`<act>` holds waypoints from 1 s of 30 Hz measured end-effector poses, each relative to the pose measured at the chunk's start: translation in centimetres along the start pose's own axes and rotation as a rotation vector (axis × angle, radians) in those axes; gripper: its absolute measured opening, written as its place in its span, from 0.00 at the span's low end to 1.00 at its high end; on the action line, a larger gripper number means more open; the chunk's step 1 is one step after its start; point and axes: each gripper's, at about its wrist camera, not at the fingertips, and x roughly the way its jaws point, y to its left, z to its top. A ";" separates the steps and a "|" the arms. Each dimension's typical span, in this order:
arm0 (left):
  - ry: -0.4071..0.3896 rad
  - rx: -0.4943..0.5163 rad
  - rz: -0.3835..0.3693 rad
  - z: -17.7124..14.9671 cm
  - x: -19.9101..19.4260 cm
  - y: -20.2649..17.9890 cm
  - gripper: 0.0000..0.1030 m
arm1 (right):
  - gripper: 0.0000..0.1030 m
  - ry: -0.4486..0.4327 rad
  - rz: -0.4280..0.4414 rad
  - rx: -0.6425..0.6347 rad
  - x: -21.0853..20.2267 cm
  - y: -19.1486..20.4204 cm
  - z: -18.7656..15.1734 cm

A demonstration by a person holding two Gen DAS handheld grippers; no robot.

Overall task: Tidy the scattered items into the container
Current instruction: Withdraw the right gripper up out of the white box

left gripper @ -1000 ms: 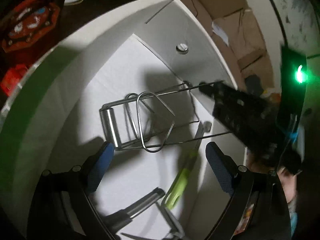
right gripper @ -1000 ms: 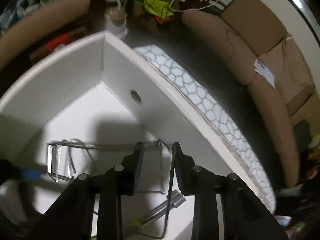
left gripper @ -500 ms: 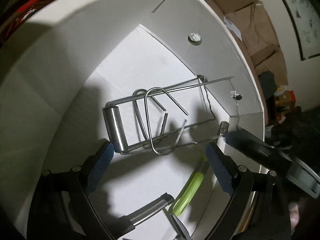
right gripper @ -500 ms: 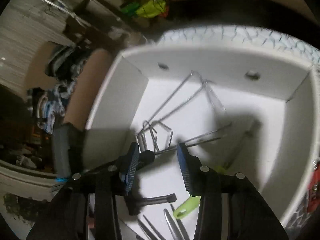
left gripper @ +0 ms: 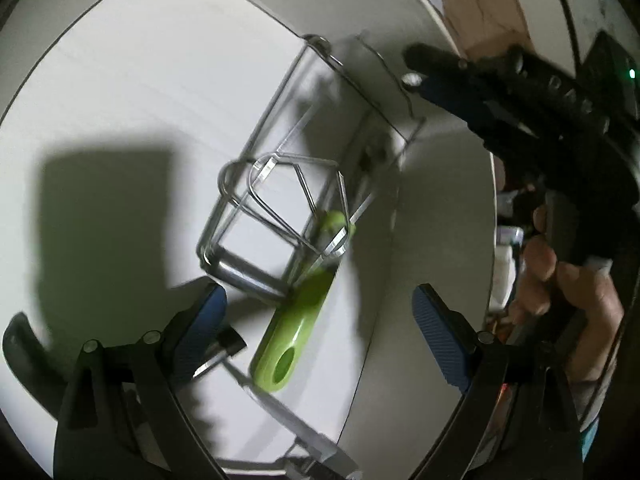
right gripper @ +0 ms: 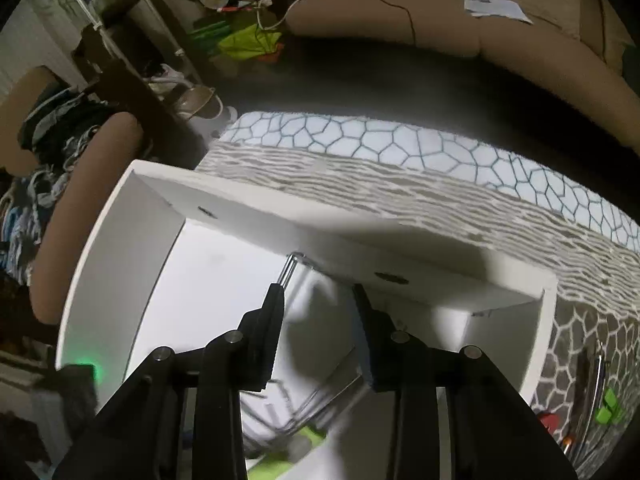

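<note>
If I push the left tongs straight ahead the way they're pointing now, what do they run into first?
Most likely the green-handled tool lying on the floor of the white box, with the wire rack resting just beyond it. The left tongs stand open and empty. Depth is hard to judge through the fisheye.

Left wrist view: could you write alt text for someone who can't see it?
Inside a white box lie a bent wire rack and a green-handled tool. The left tongs hover open above them, while the right tongs, held by a hand, reach in from the right.
</note>
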 end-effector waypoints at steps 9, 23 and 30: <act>-0.227 0.248 0.195 -1.9 -7.9 -1.7 1.00 | 0.78 -0.099 0.202 0.024 -9.1 -1.1 -6.1; -0.377 0.565 0.511 -15.8 -9.8 -12.4 1.00 | 0.81 -0.188 0.119 0.026 -21.0 -3.1 -21.3; -0.395 0.561 0.505 -21.2 -10.9 -15.3 1.00 | 0.81 -0.217 0.110 0.035 -24.2 -1.2 -27.1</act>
